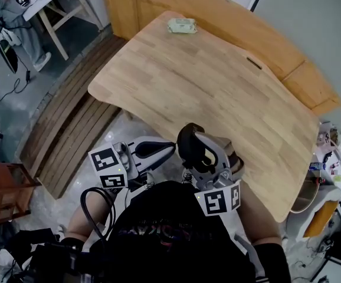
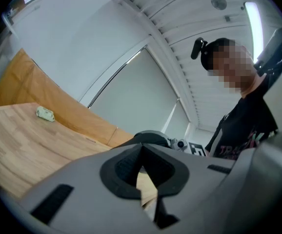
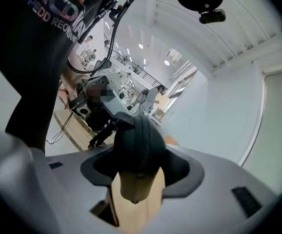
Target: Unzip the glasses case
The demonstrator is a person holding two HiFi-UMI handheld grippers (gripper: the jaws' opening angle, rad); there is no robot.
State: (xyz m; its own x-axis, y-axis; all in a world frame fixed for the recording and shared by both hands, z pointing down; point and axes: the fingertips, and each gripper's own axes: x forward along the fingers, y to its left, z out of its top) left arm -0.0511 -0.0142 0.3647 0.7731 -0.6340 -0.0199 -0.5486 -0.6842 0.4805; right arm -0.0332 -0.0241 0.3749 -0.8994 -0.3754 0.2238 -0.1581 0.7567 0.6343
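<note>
The black zipped glasses case (image 1: 188, 141) hangs over the near edge of the wooden table (image 1: 217, 87), close to my body. My right gripper (image 1: 195, 152) is shut on it. In the right gripper view the case (image 3: 140, 143) fills the gap between the jaws, its zip running up the middle ridge. My left gripper (image 1: 171, 148) comes in from the left with its jaws shut, the tips right at the case's left side. Whether they pinch the zip pull is hidden. In the left gripper view, the left gripper (image 2: 142, 175) is shut, with the case (image 2: 150, 136) just beyond.
A small pale green object (image 1: 182, 25) lies at the table's far edge, also seen as the green object (image 2: 45, 113). A slatted wooden platform (image 1: 70, 128) lies on the floor to the left. A low wooden cabinet (image 1: 312, 81) runs behind the table.
</note>
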